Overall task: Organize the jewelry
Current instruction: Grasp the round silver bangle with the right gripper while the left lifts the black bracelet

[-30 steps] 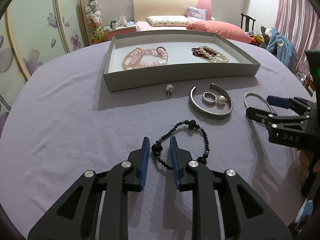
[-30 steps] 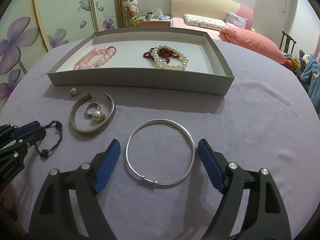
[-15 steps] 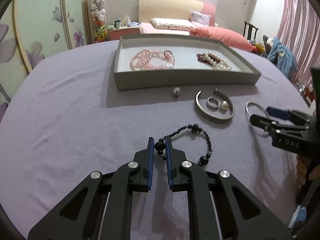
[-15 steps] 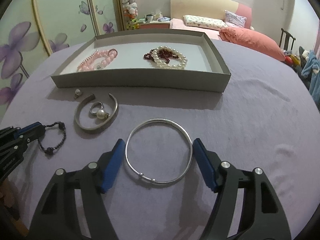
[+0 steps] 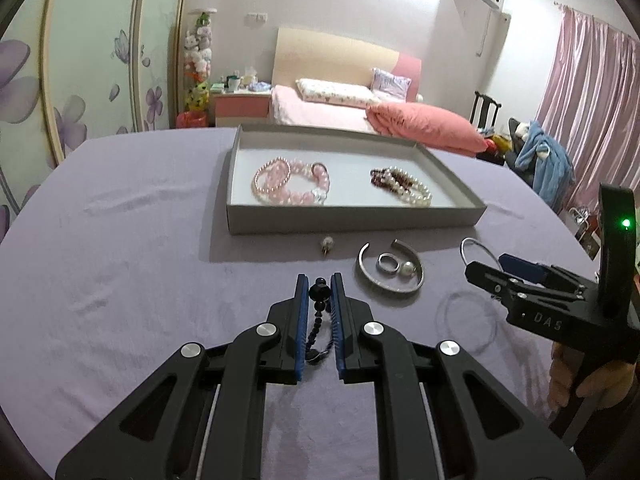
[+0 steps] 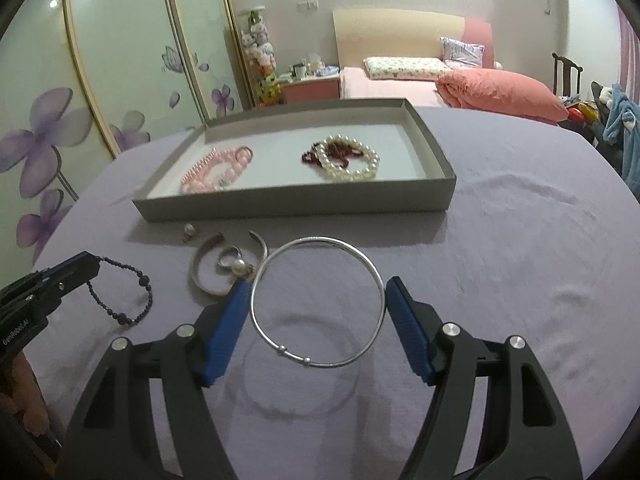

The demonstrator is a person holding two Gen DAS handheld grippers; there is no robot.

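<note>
Your left gripper (image 5: 319,282) pinches the black bead bracelet (image 6: 132,294) – it hangs off the cloth in a limp loop below the pads. Your right gripper (image 6: 318,300) clamps the thin silver bangle (image 6: 318,302) across its width, lifted and tilted, its shadow on the cloth beneath. Ahead of the left claw lie an open silver cuff (image 5: 390,276) with a ring (image 5: 388,262) and a pearl piece (image 5: 407,269) inside it, and a small pearl stud (image 5: 327,244). Farther ahead, the grey tray (image 5: 352,222) holds pink beads (image 5: 292,186) left – white pearls with dark red beads (image 5: 402,186) right.
</note>
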